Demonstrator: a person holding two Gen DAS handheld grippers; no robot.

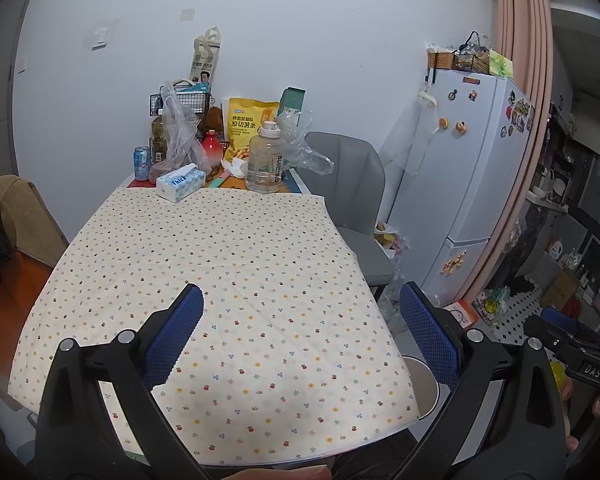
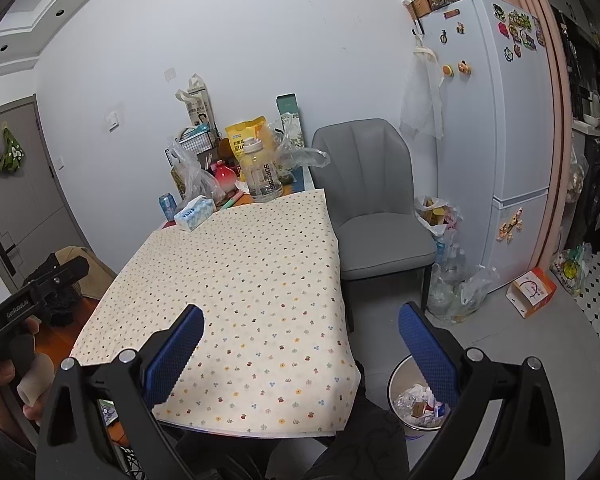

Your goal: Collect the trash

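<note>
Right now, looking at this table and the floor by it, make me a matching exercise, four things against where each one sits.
Things:
1. tissue box
2. trash bin
3. soda can
4. orange box

Places:
A. on the floor near the fridge
B. far left corner of the table, off the cloth
C. on the far edge of the dotted cloth
D. on the floor at the table's near right corner

Pairs: 1-C, 2-D, 3-B, 4-A

From my left wrist view the trash bin point(image 1: 426, 390) is mostly hidden behind the desk point(image 1: 204, 280) corner and my gripper finger, its contents unseen, and the yellow snack bag point(image 2: 246, 132) sits half behind the water bottle point(image 2: 262, 176).
</note>
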